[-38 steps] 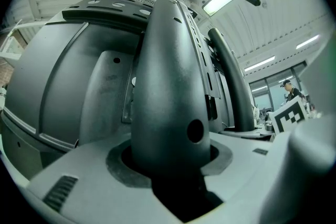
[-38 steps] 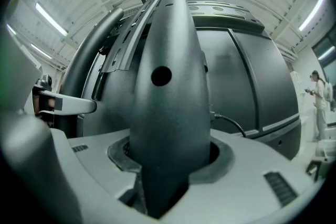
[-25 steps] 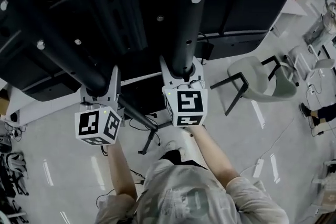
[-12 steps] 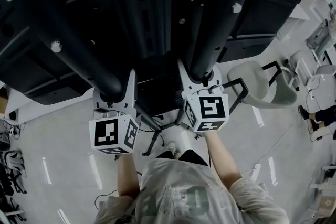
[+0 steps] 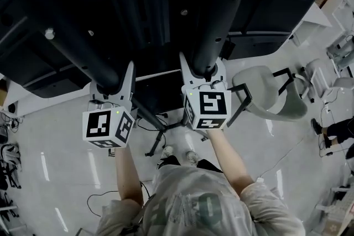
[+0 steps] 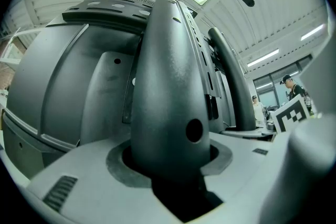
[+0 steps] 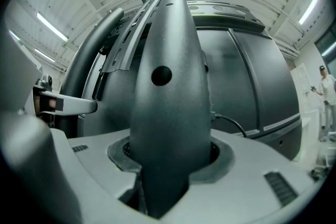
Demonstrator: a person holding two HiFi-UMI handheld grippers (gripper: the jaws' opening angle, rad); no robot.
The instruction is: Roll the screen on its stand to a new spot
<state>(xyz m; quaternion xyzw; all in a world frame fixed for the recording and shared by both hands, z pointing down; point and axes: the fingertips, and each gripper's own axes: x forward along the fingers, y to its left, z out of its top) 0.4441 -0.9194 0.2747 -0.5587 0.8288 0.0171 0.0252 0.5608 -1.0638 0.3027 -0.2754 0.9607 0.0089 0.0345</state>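
Readable text: none;
left gripper [image 5: 110, 85] cube: square marker pattern, no letters;
right gripper [image 5: 203, 70] cube: likewise;
shirt print [image 5: 194, 210]: too faint to read

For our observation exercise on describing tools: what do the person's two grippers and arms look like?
The left gripper and right gripper have pale grey two-pronged bodies. Each carries a white cube with black square markers and a green light. The person wears a light grey short-sleeved T-shirt; the forearms are bare.

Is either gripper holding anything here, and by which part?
Yes, both hold the screen stand. The left gripper is clamped round its left upright post, the right gripper round its right upright post.
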